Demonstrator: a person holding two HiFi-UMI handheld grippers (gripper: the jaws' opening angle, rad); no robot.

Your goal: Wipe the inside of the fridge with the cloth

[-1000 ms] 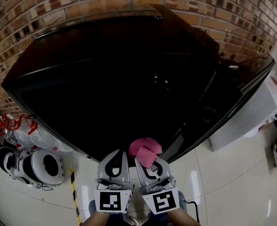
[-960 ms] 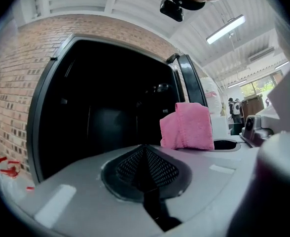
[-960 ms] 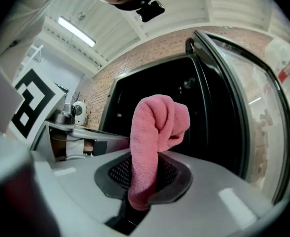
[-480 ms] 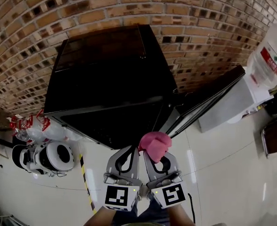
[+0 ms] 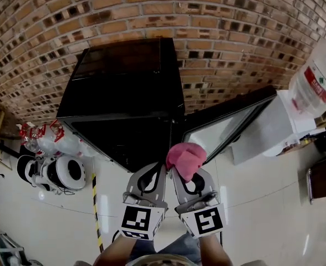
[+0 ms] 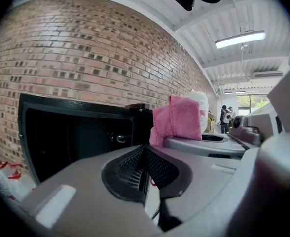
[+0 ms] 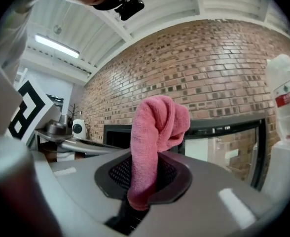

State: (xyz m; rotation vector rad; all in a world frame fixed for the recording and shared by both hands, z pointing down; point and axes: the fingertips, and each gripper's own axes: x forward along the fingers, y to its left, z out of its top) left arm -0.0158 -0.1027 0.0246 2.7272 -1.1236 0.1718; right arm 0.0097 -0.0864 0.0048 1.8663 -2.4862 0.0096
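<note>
A small black fridge (image 5: 124, 87) stands against the brick wall, its door (image 5: 229, 122) swung open to the right and its dark inside (image 5: 132, 143) facing me. My right gripper (image 5: 181, 176) is shut on a pink cloth (image 5: 186, 158) that bunches above its jaws, also plain in the right gripper view as the cloth (image 7: 155, 132). My left gripper (image 5: 152, 175) sits close beside it, shut with nothing between its jaws (image 6: 144, 169). Both grippers hang in front of the fridge opening, a short way back from it.
White appliances (image 5: 52, 173) and a plastic bag with red print (image 5: 46, 137) lie on the floor to the fridge's left. A yellow-black floor tape (image 5: 95, 209) runs below. A large water bottle (image 5: 318, 73) stands on a white unit at right.
The view has pulled back from the fridge: a second ago its dark inside filled the frame, now the whole fridge and open door show. Both grippers stay together, cloth still held.
</note>
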